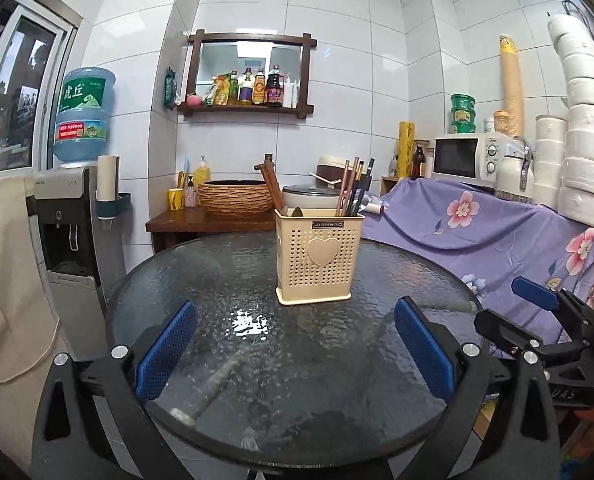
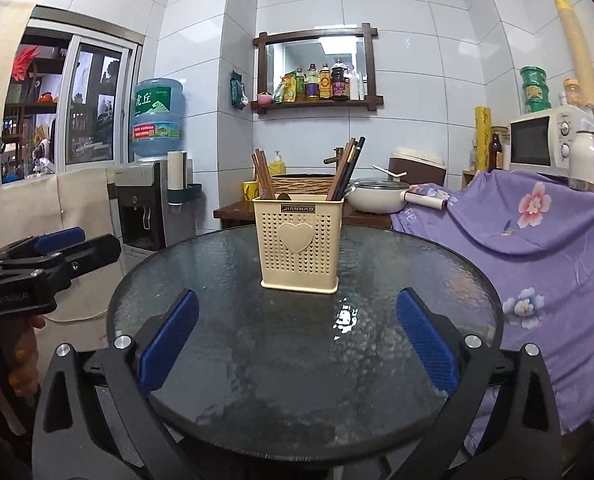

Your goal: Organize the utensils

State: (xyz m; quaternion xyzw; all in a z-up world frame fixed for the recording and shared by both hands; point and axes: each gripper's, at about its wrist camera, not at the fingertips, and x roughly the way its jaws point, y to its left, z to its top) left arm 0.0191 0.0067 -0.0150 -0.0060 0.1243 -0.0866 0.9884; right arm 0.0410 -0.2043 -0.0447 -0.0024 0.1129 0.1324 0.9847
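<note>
A cream perforated utensil holder [image 1: 317, 256] with a heart on its front stands upright on the far half of a round glass table [image 1: 201, 288]. Brown chopsticks [image 1: 273, 188] lean in its left compartment, and mixed dark and tan chopsticks [image 1: 355, 188] in its right. My left gripper [image 1: 295, 312] is open over the table's near half, short of the holder, with nothing between its blue pads [image 1: 167, 350]. The right gripper [image 1: 513, 308] shows at the table's right edge. In the right wrist view the holder [image 2: 300, 248] stands just ahead of my open, empty right gripper [image 2: 297, 300]. The left gripper [image 2: 85, 242] hangs off the table's left edge.
A purple floral cloth [image 2: 537, 248] covers furniture to the right, with a microwave [image 2: 545, 140] on it. Behind the table stands a wooden side table [image 1: 201, 224] with a woven basin [image 1: 233, 196] and a white pot [image 2: 377, 196]. A water dispenser [image 1: 71, 232] stands at the left.
</note>
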